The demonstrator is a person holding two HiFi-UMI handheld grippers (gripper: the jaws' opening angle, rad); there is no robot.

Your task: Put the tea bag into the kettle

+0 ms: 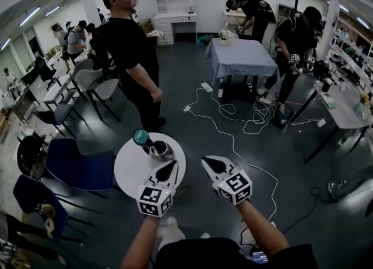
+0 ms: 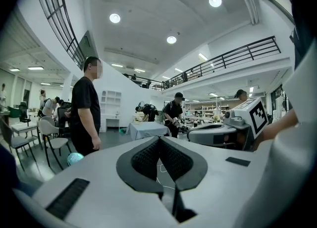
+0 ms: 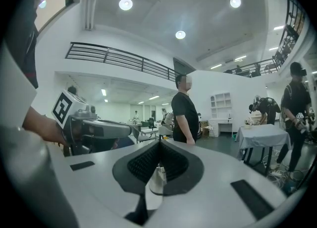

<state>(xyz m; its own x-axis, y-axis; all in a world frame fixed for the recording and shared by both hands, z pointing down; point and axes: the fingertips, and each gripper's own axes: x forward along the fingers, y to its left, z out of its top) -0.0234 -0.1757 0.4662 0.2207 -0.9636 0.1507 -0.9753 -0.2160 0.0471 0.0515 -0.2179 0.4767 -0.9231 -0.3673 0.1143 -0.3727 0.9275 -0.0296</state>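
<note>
Item: tea bag | pinched in my right gripper, held aloft for carrying | my left gripper closed tight, empty, idle | destination: kettle, open-topped on surface below.

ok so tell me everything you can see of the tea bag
The tea bag is a small whitish piece, papery-looking, narrow at the top and wider lower down. It stands upright, pinched between the ribbed black jaws of the right gripper, which are shut on it; nothing else touches it. No string or tag can be made out. In the head view it is too small to see; that gripper is right of the round table, not over the kettle.
</note>
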